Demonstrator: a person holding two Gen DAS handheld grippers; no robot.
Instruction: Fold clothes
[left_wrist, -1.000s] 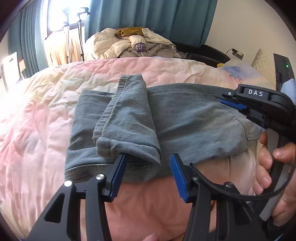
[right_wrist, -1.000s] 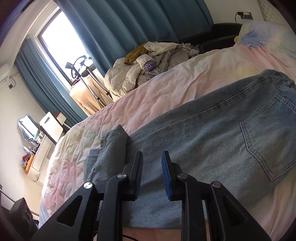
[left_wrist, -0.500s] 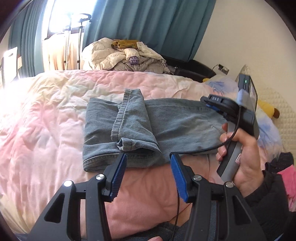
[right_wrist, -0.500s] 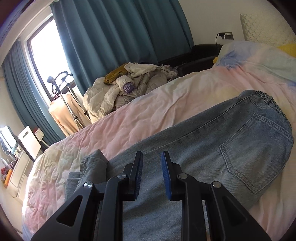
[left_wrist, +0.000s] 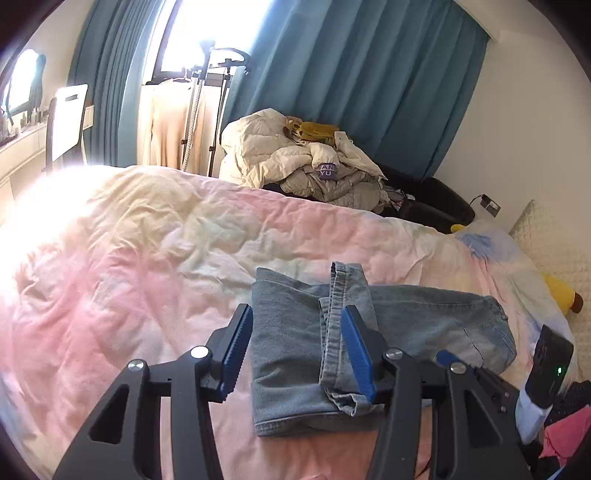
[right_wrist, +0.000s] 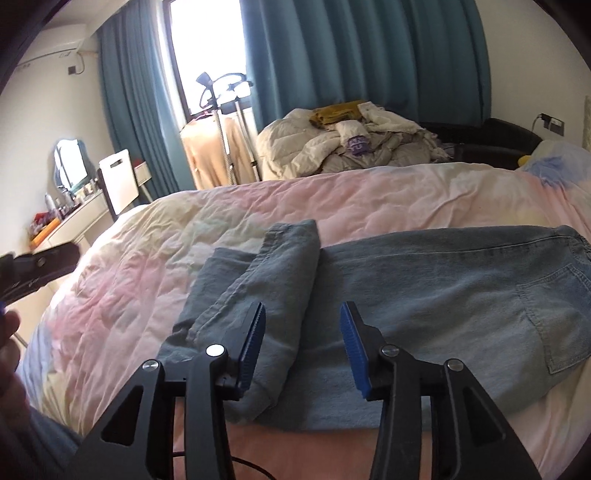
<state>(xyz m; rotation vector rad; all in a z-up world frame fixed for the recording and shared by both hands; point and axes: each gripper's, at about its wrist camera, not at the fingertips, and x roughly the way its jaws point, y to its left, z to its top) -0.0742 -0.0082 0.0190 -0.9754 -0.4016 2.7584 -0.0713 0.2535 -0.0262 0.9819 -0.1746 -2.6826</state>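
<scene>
A pair of light blue jeans (left_wrist: 295, 350) lies on the pink bed, folded lengthwise, with the leg ends turned back in a loose flap (left_wrist: 343, 332). It also shows in the right wrist view (right_wrist: 424, 302), flap (right_wrist: 273, 280) at the left, back pocket (right_wrist: 554, 321) at the right. My left gripper (left_wrist: 297, 354) is open and empty, held above the folded end. My right gripper (right_wrist: 301, 347) is open and empty, above the jeans' near edge.
The pink and yellow duvet (left_wrist: 147, 258) covers the bed. A pile of pale bedding and clothes (left_wrist: 306, 162) sits behind it by teal curtains. A garment stand (right_wrist: 225, 129), white chair (right_wrist: 118, 181) and dresser are at the left. A yellow toy (left_wrist: 561, 295) lies at right.
Both grippers have pulled back and up from the jeans. The right gripper's jaws, close together before, now stand wide open. The jeans have not moved.
</scene>
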